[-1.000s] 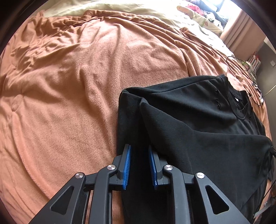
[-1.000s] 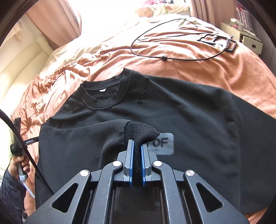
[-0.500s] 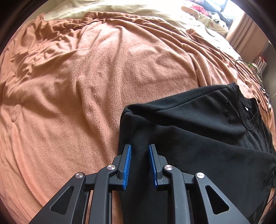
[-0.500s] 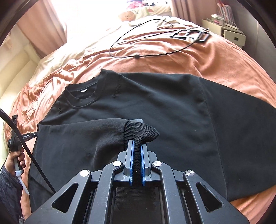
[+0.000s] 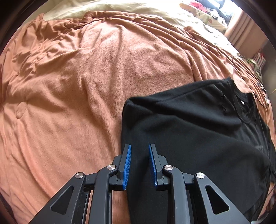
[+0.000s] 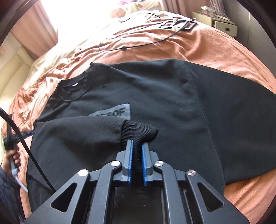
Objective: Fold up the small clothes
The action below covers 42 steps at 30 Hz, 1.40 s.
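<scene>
A black sweatshirt (image 5: 189,137) lies face up on the bed, collar (image 6: 72,87) at the far left, with a grey logo patch (image 6: 117,112) on the chest. Its left sleeve is folded across the chest. My right gripper (image 6: 137,143) is shut on that sleeve's ribbed cuff (image 6: 139,131), held just above the body near the patch. The other sleeve (image 6: 232,120) lies spread out to the right. My left gripper (image 5: 139,146) is open and hovers over the sweatshirt's folded left edge, with black cloth under its blue pads (image 5: 126,165).
An orange fleece blanket (image 5: 77,86) covers the bed, with cream bedding (image 5: 120,6) beyond it. A black cable (image 6: 138,46) and a black frame-like object (image 6: 177,25) lie past the collar. A nightstand (image 6: 217,22) stands far right. A person's hand (image 6: 13,155) shows at the left edge.
My right gripper has carried the cuff further across the chest, and the logo patch shows again. The left gripper has drawn back along the folded edge, still open.
</scene>
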Motion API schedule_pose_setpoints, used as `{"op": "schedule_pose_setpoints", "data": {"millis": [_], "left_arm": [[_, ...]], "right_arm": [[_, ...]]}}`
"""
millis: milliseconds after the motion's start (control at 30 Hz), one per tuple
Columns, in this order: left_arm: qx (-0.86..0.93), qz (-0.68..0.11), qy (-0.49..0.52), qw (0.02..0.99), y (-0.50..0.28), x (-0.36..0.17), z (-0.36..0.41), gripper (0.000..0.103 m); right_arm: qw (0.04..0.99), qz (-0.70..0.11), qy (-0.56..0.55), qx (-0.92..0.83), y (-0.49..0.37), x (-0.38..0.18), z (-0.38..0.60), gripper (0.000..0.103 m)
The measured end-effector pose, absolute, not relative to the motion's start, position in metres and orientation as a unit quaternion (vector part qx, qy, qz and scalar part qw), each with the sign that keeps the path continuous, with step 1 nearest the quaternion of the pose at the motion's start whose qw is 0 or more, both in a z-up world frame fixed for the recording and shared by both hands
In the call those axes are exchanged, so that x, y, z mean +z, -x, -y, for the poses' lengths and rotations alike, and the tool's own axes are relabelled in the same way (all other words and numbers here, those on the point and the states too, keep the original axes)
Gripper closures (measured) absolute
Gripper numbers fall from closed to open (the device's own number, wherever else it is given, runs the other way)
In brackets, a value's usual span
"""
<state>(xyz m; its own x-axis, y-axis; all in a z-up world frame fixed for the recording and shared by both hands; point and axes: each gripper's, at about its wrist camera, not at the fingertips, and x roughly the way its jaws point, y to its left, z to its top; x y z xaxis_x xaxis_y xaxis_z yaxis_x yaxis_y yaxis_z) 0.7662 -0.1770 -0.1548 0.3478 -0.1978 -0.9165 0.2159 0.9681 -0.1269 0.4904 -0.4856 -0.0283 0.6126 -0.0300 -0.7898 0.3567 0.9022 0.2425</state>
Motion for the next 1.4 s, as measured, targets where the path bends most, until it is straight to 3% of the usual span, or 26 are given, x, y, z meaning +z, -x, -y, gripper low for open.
{"op": "schedule_pose_setpoints", "data": {"millis": [67,100,133,367,533,767,1400], "left_arm": [[-0.133,-0.558,-0.016,0.819,-0.753,-0.149,0.175,0.08],[-0.136,-0.558,-0.019,0.819,-0.746,-0.145,0.174,0.08],[-0.138,-0.558,-0.022,0.818,-0.739,-0.142,0.172,0.079],[-0.149,-0.551,-0.033,0.82,-0.684,-0.125,0.156,0.071],[-0.164,-0.551,-0.021,0.818,-0.653,-0.122,0.143,0.057],[-0.161,-0.549,-0.036,0.819,-0.62,-0.12,0.136,0.056],[-0.161,-0.57,-0.109,0.798,-0.591,-0.169,0.161,0.055]], "right_arm": [[0.879,-0.424,-0.19,-0.106,-0.486,-0.025,0.484,0.062],[0.881,-0.419,-0.191,-0.106,-0.482,-0.024,0.482,0.043],[0.884,-0.413,-0.191,-0.105,-0.477,-0.023,0.48,0.041],[0.88,-0.409,-0.231,-0.076,-0.447,-0.026,0.478,0.041],[0.875,-0.402,-0.259,-0.073,-0.43,-0.031,0.481,0.041],[0.862,-0.389,-0.312,-0.094,-0.414,-0.045,0.489,0.041],[0.862,-0.411,-0.282,-0.093,-0.429,-0.061,0.471,0.041]]}}
